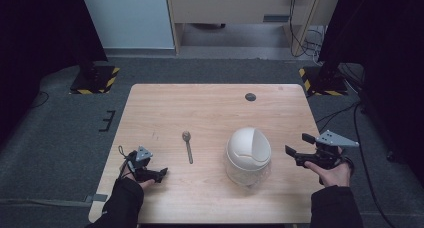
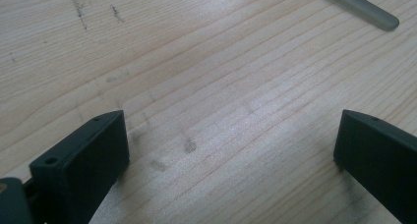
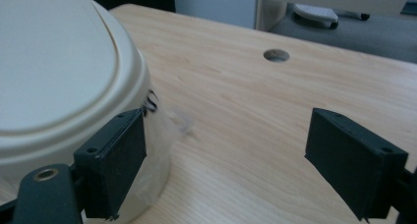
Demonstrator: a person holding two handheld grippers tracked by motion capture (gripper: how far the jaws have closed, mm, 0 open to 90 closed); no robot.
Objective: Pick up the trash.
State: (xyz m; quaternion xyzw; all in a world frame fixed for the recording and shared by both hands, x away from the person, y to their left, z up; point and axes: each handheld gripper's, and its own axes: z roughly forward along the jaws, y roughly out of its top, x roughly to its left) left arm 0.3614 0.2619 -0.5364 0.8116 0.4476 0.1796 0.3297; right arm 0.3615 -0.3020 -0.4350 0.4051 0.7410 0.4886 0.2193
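On the wooden table (image 1: 210,108), a white domed container (image 1: 248,155) stands toward the right side, near the front edge, with a spoon (image 1: 188,145) lying left of it near the middle. The right gripper (image 1: 300,147) hovers just beside the container at the right edge, jaws wide apart and empty. The left gripper (image 1: 161,174) rests near the front-left corner, jaws spread wide over bare wood, holding nothing.

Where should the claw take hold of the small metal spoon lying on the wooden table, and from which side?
Probably the thin straight handle of the small metal spoon, around its middle, from straight above. It lies flat on the light wooden table, bowl end away from the person, so the jaws should straddle the handle crosswise. The left claw is nearer, open with nothing between its jaws.
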